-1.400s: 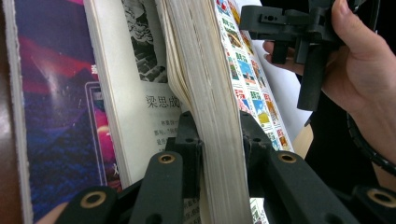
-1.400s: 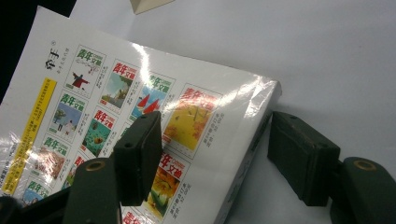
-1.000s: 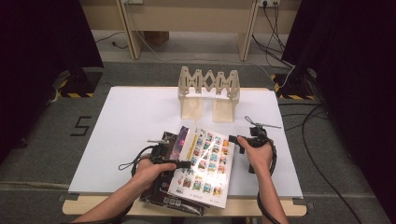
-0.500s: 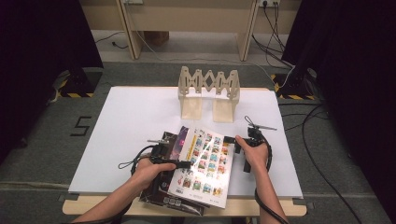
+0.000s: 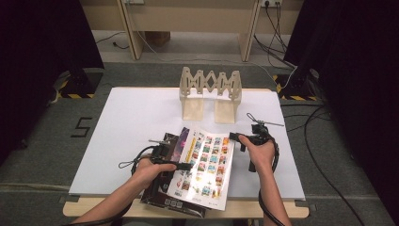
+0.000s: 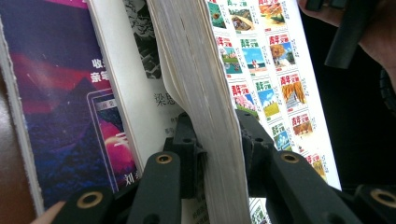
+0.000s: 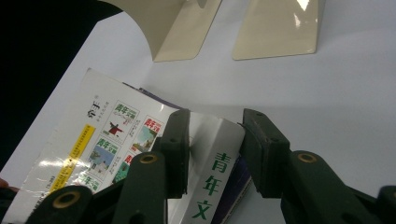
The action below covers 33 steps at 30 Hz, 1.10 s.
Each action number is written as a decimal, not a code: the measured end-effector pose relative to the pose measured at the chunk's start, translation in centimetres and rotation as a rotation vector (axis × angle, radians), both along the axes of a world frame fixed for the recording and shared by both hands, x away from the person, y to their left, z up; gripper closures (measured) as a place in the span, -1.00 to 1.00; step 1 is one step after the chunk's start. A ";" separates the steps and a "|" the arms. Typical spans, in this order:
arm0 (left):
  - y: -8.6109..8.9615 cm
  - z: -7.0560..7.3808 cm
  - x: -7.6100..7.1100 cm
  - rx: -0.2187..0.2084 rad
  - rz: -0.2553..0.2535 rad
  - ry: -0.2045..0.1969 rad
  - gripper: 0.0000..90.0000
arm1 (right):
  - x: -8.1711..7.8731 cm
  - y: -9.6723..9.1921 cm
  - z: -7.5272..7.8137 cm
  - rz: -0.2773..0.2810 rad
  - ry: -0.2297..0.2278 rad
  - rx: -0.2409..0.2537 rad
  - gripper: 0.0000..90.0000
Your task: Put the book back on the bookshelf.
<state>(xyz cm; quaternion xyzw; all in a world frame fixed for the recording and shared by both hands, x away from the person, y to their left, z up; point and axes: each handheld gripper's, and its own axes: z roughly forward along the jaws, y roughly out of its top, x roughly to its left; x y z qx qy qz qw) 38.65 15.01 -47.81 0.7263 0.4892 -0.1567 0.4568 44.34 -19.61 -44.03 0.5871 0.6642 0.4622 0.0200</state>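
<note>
1. high view: one magazine (image 5: 203, 167) lies near the worktop (image 5: 131, 122) front edge, partly over a second, darker one (image 5: 160, 195).
2. left gripper (image 6: 212, 140) jaws clamp the page block, propping it up.
3. right gripper (image 7: 214, 151) jaws have just been closing, straddling the spine, not yet pressing.
4. one bookstand (image 5: 210, 94) waits behind.

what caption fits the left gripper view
Left gripper clamped on a magazine's page block, its back cover of thumbnails fanned open.
</note>
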 end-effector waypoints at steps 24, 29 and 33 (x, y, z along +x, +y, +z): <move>0.5 0.0 -0.3 0.009 0.012 -0.032 0.46 | 0.1 0.5 -1.8 0.039 0.129 0.118 0.48; 1.5 0.5 -1.0 0.070 0.048 -0.104 0.27 | -0.4 1.0 0.1 0.043 0.080 0.126 0.53; 3.4 1.1 -1.6 0.056 0.108 -0.154 0.21 | -1.1 1.0 1.2 0.006 0.037 0.108 0.55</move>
